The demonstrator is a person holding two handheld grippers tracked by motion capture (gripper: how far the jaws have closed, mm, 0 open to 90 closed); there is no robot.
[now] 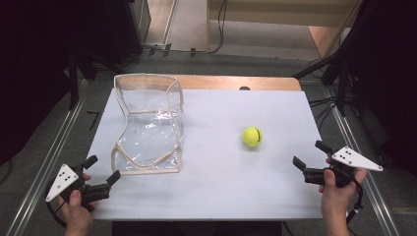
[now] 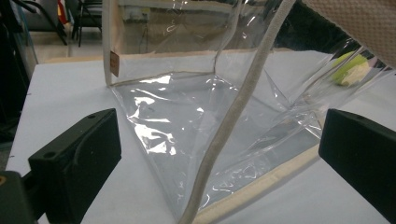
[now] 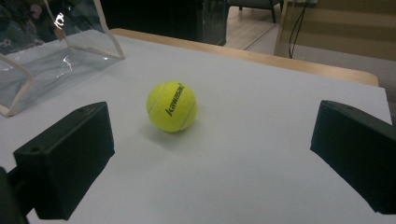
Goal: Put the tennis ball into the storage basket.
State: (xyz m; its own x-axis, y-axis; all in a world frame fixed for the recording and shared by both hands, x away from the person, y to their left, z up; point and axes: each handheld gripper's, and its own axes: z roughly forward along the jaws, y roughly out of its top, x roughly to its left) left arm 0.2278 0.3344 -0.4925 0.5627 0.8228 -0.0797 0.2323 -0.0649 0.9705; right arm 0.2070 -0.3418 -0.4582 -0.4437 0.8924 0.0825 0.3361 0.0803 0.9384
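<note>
One ball, one clear bag, two grippers spread.

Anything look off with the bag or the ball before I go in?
The clear bag sags: its beige-trimmed walls buckle inward and lean instead of standing square, so the opening is crooked. The tennis ball sits intact on the white tabletop, apart from the bag. Nothing is spilled.

Colours: yellow ball, clear bag, white sheet

Tennis ball yellow-green, white seam, black "Kawasaki" print. Bag clear plastic, beige fabric trim, small brown tag. Table cover plain white, light wood edge at the far side. Left gripper and right gripper black jaws, pale dotted plates.
</note>
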